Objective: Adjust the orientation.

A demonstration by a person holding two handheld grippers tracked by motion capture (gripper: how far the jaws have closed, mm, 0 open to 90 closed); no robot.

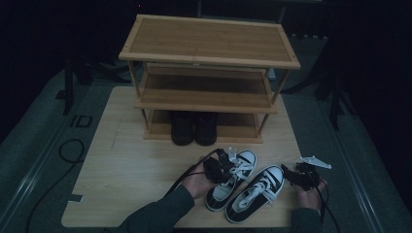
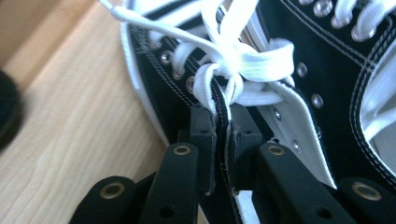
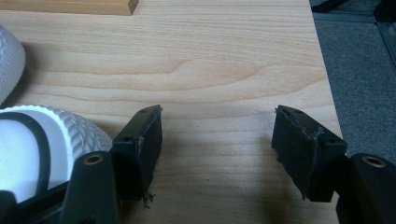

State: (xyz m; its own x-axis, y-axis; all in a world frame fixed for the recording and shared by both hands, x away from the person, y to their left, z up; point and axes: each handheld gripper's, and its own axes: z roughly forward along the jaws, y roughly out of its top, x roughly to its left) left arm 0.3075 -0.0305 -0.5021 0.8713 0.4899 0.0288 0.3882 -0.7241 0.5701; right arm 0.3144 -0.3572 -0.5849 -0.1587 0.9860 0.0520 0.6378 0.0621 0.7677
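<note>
Pair of black-and-white sneakers at the near edge of the bench [image 1: 121, 160], toes angled up and to the right toward the wooden shoe rack [image 1: 209, 53], heels toward the person. Left gripper [image 1: 221, 167] clamped on the left sneaker [image 1: 233, 177]: fingers [image 2: 203, 135] pinched shut on the black side wall at the collar, just below the knotted white laces [image 2: 243, 70], one finger inside the shoe and one outside. Grip set at the laced middle of the shoe, so long axis running away from the hand toward the rack, toe end farthest from the wrist. Right gripper [image 1: 299, 175] parked just beside the right sneaker [image 1: 257, 191], near its toe, fingers [image 3: 140, 149] spread wide over bare wood with nothing between them; white rubber toe cap [image 3: 42, 144] just off the left finger in the right gripper view. Rack well beyond both shoes, a dark pair of shoes [image 1: 194, 128] already on its bottom shelf, middle and top shelves bare. Likely next: lift of the left sneaker forward along its own length toward an open shelf, left hand plainly the nearer and already holding; right sneaker within easy reach of the open right fingers, lying to their left.
</note>
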